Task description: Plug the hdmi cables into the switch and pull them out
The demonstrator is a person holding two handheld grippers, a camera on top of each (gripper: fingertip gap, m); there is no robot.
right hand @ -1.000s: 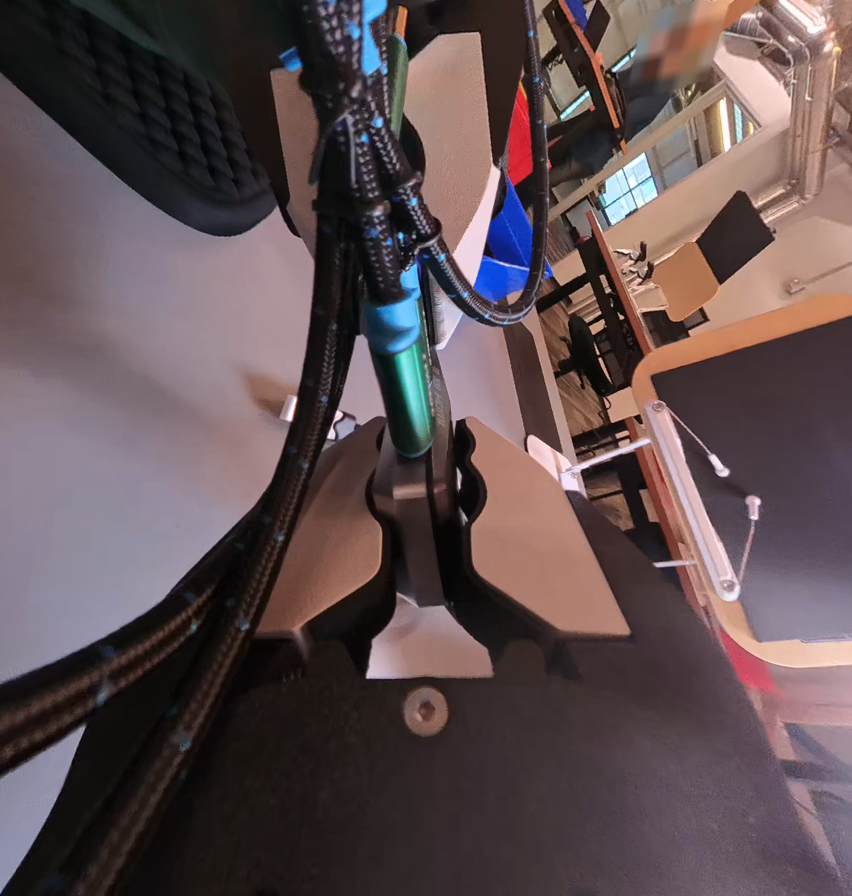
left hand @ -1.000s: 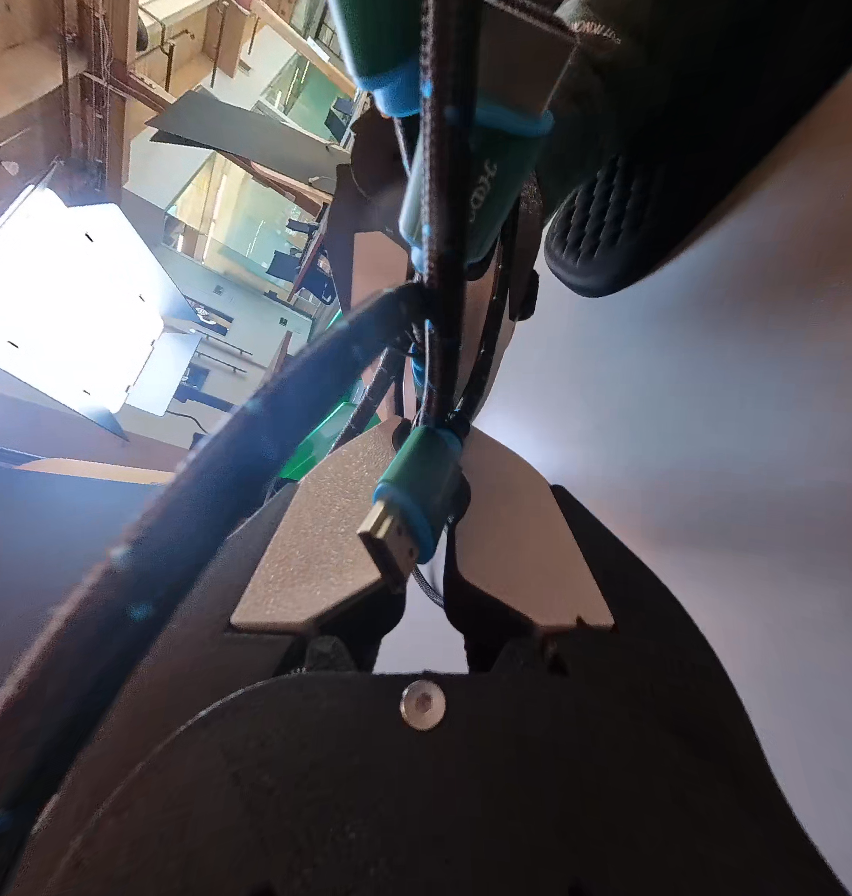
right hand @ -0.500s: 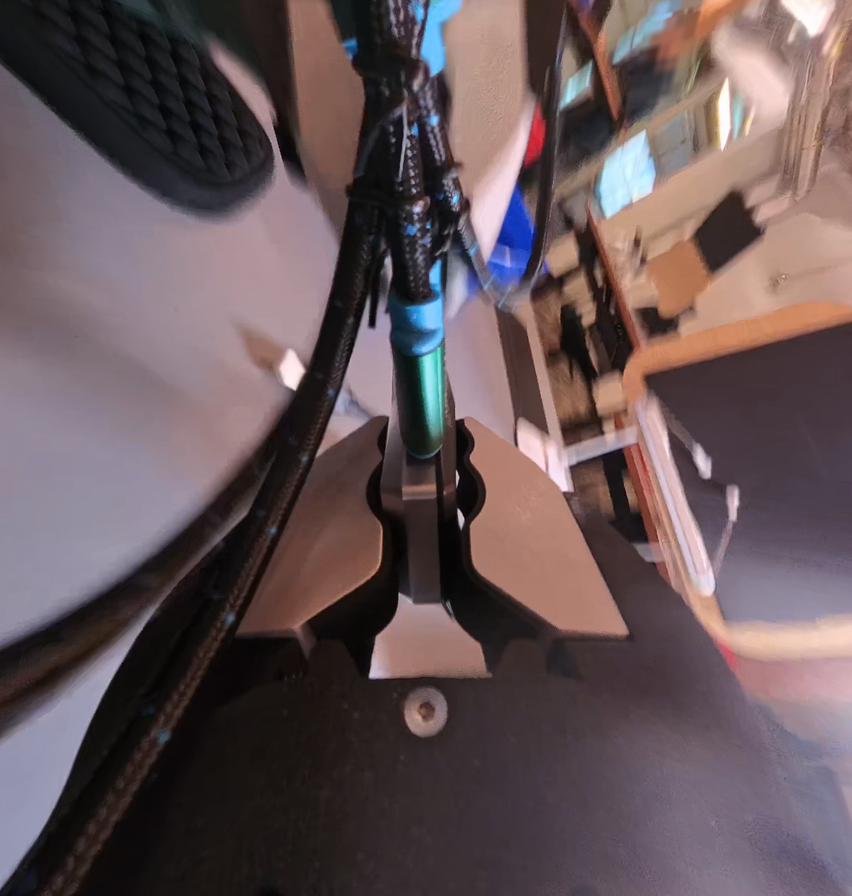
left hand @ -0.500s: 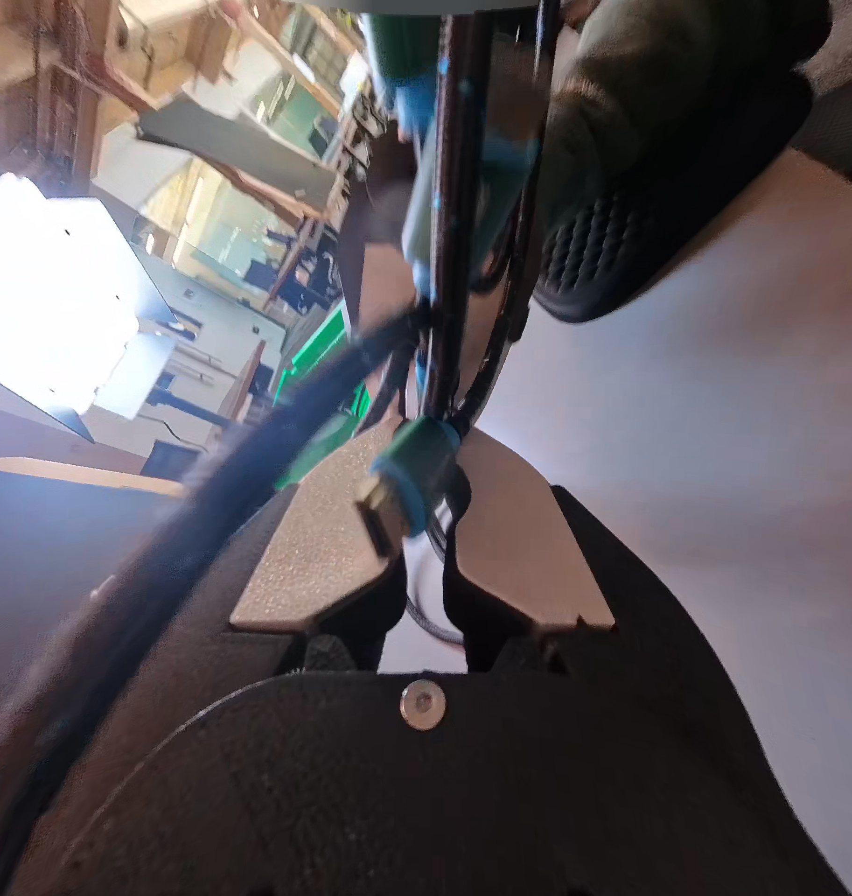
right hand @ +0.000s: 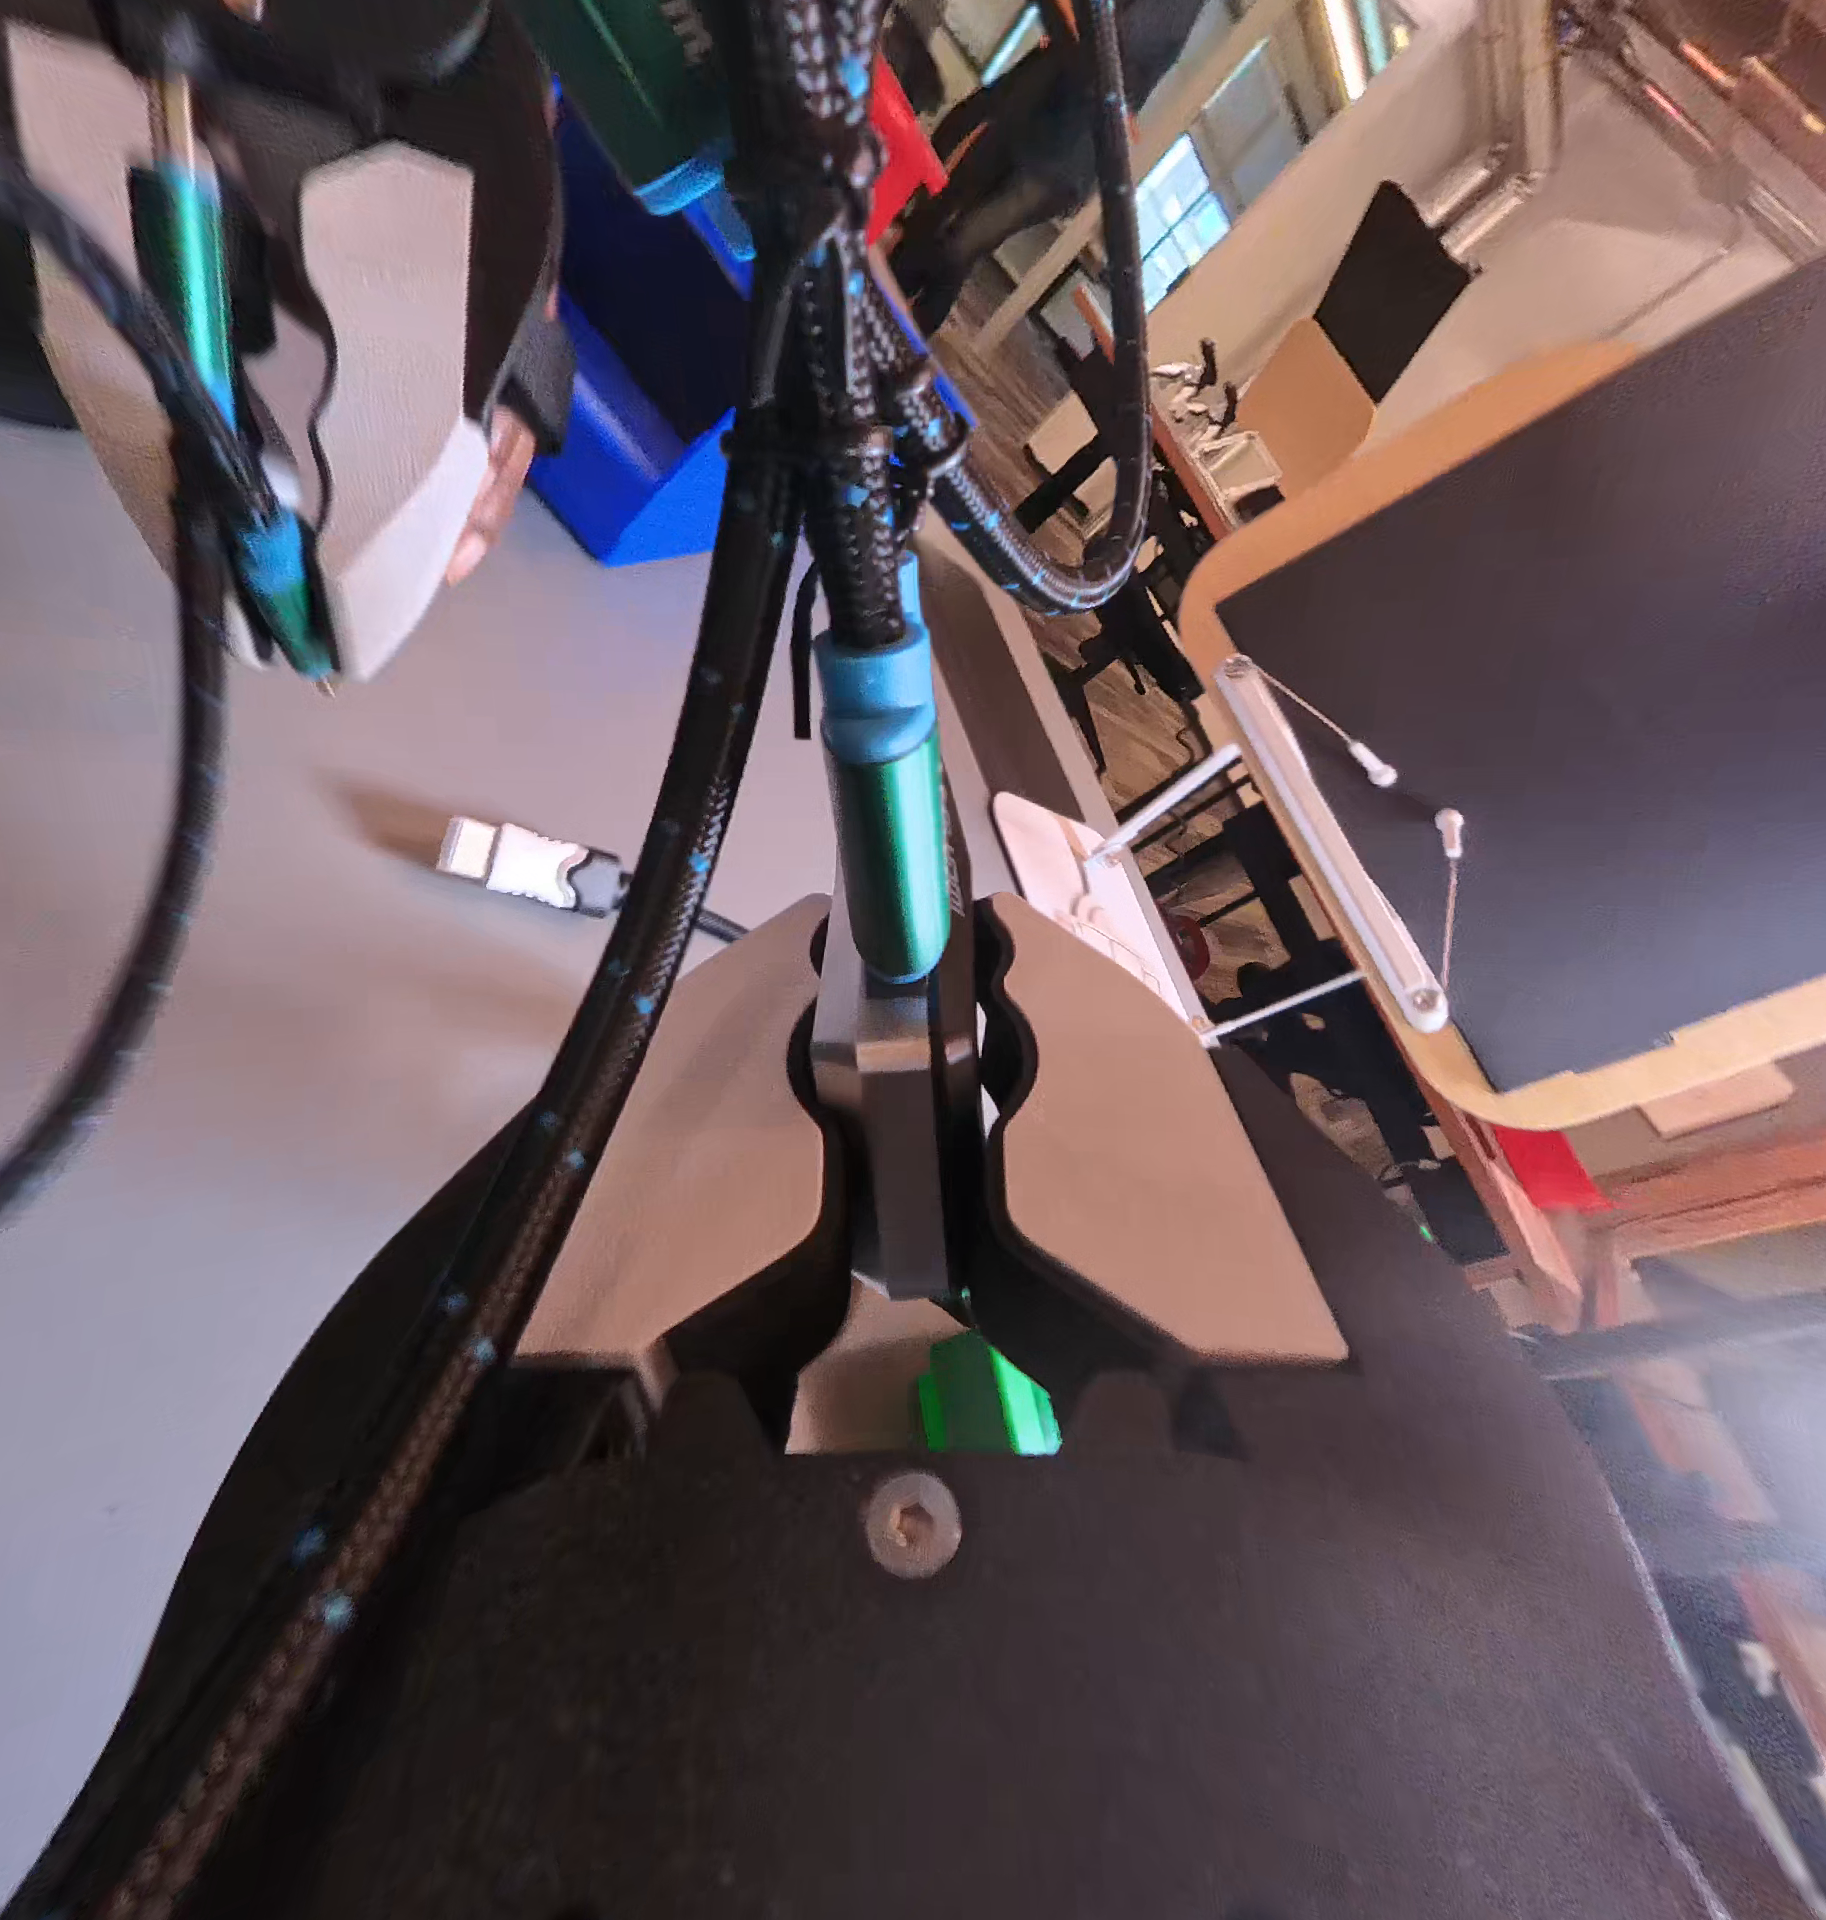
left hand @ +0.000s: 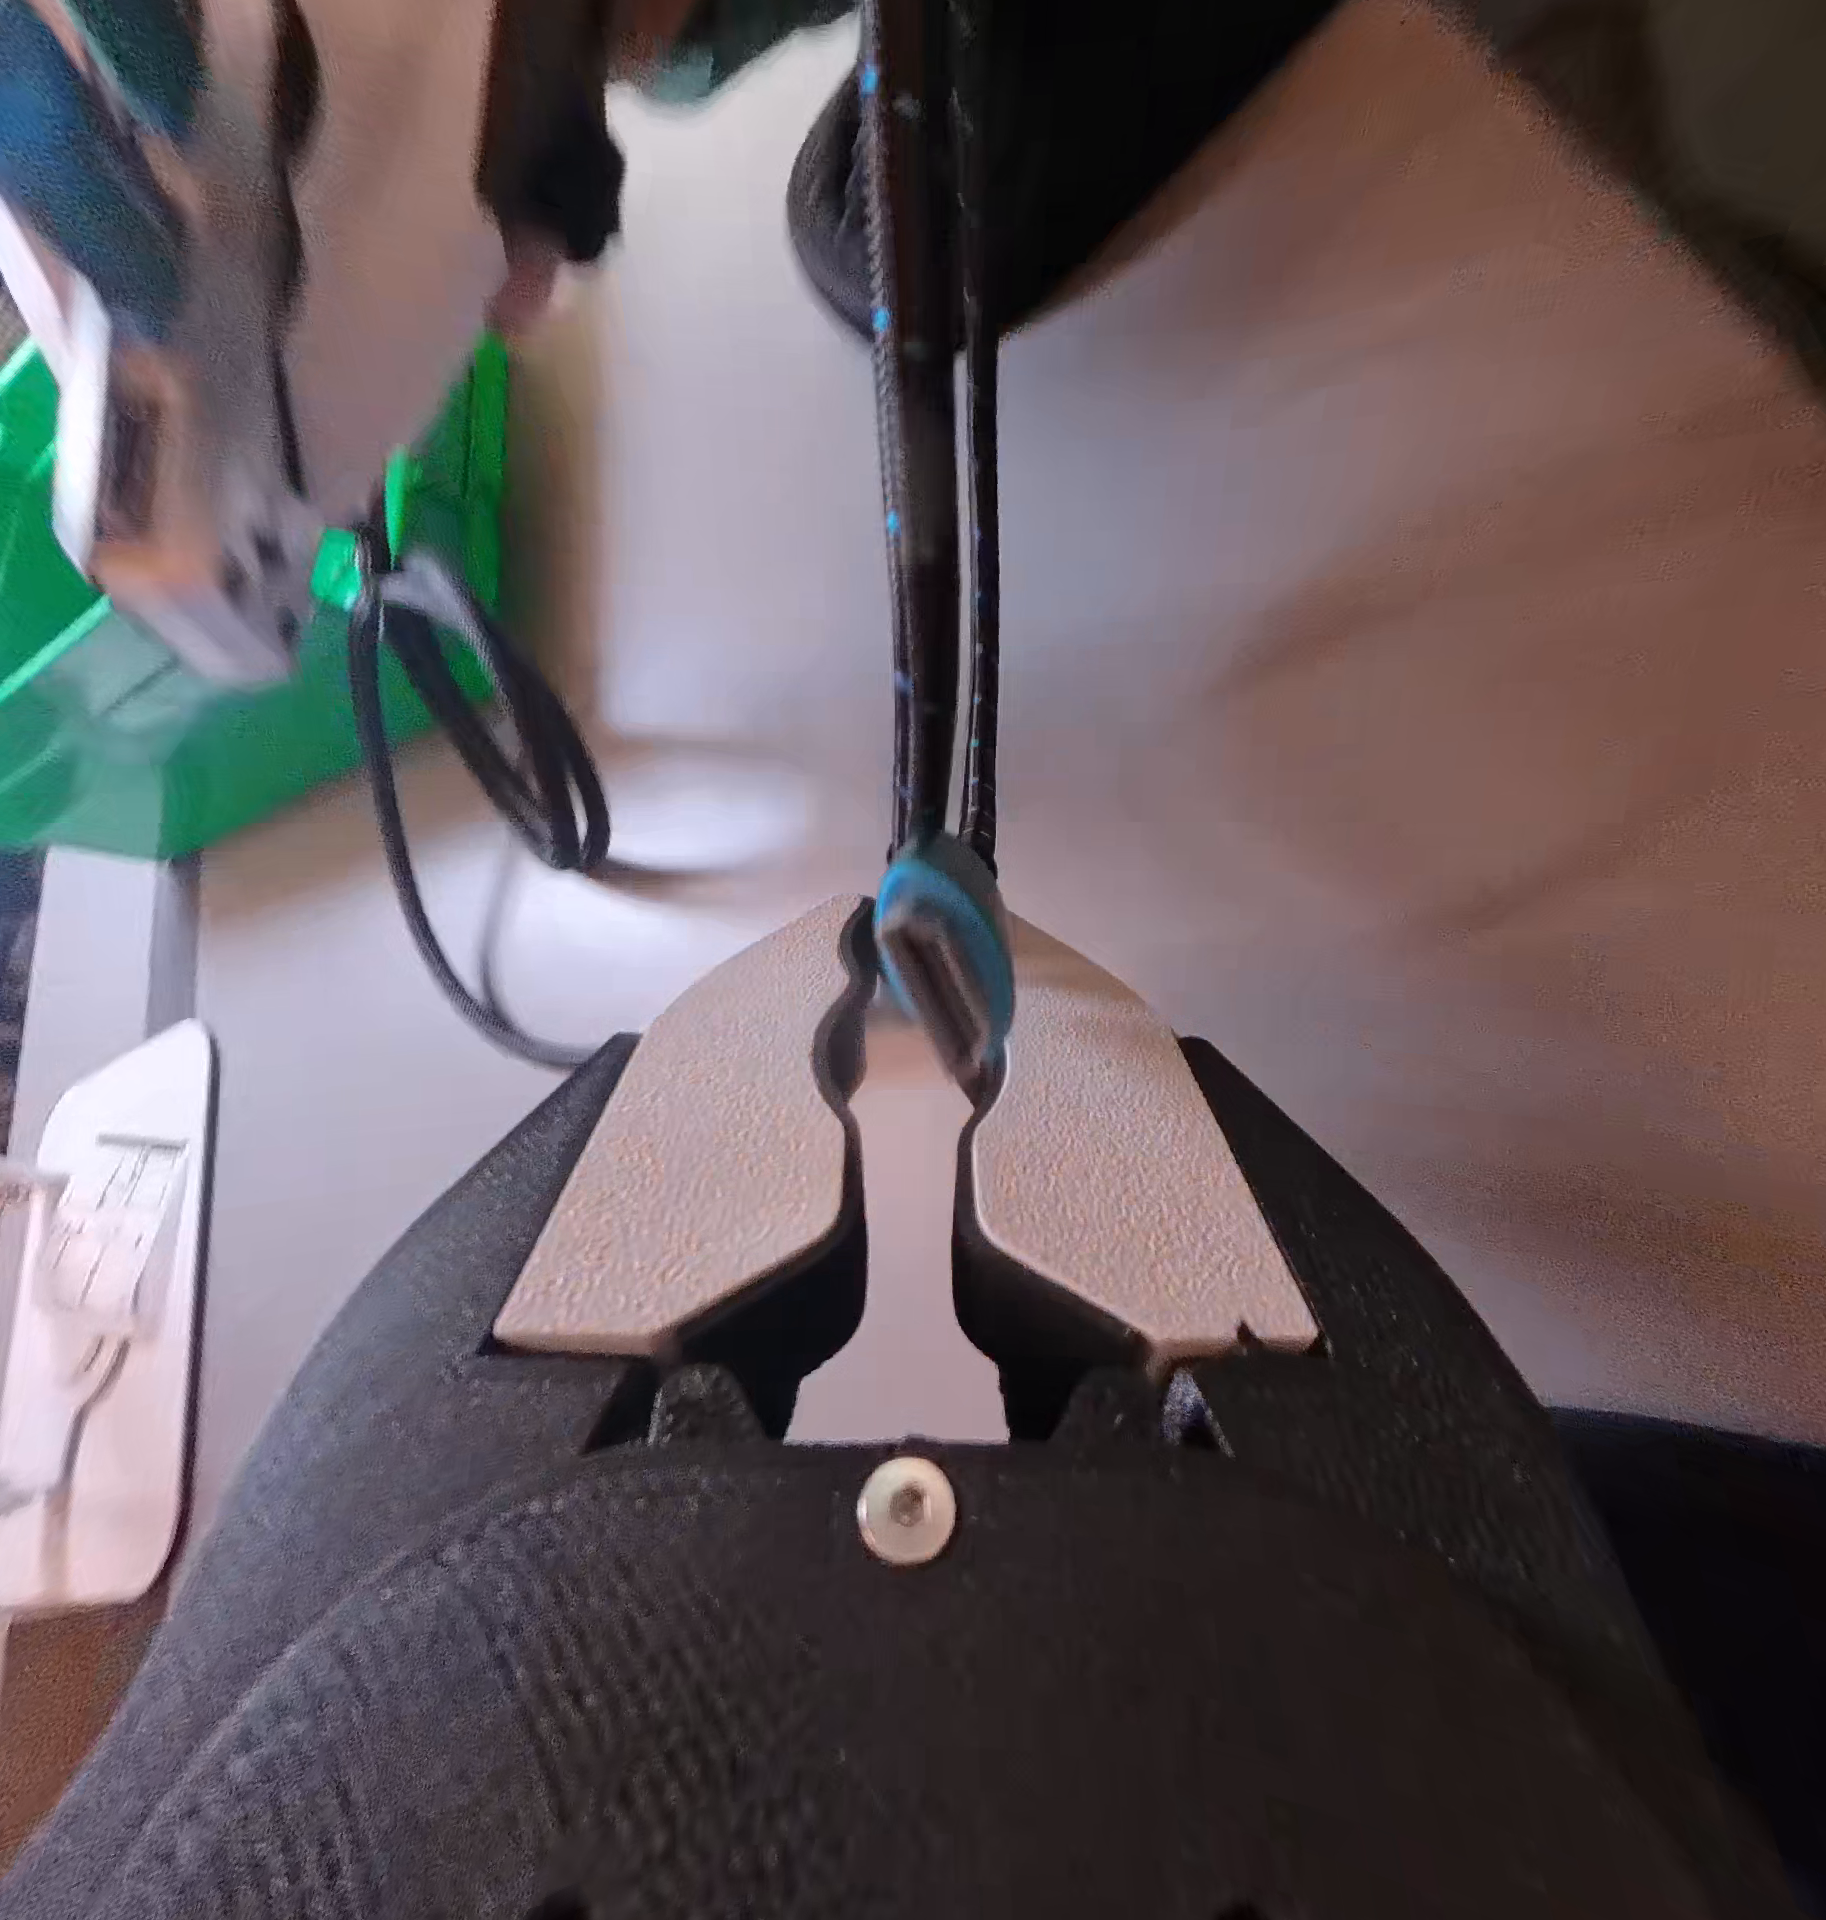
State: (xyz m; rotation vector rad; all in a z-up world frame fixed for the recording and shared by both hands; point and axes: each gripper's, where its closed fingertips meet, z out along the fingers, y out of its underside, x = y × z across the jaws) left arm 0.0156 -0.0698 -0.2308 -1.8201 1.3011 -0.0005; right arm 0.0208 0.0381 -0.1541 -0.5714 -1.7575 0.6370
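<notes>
Fingers of the left gripper [left hand: 924, 997] are seen narrowly parted around a blue-collared cable plug [left hand: 940, 971], apparently pinched to hang the black braided cable [left hand: 914, 520]. In the right view, the right gripper [right hand: 893, 1039] is clamped on a dark grey metal adapter block [right hand: 883, 1122], steadying its green-sleeved plug [right hand: 888, 873].

cable [right hand: 867, 540]: black braid flecked with blue
plug [right hand: 888, 862]: shiny green barrel, blue collar
adapter [right hand: 888, 1101]: dark grey
small plug [left hand: 940, 966]: blue rim, grey metal face
crate [left hand: 109, 727]: bright green
bin [right hand: 639, 457]: deep blue
loose connector [right hand: 519, 862]: white with a grey end
table [right hand: 265, 1039]: pale grey
fingers [left hand: 722, 1143]: light grey plates on black
</notes>
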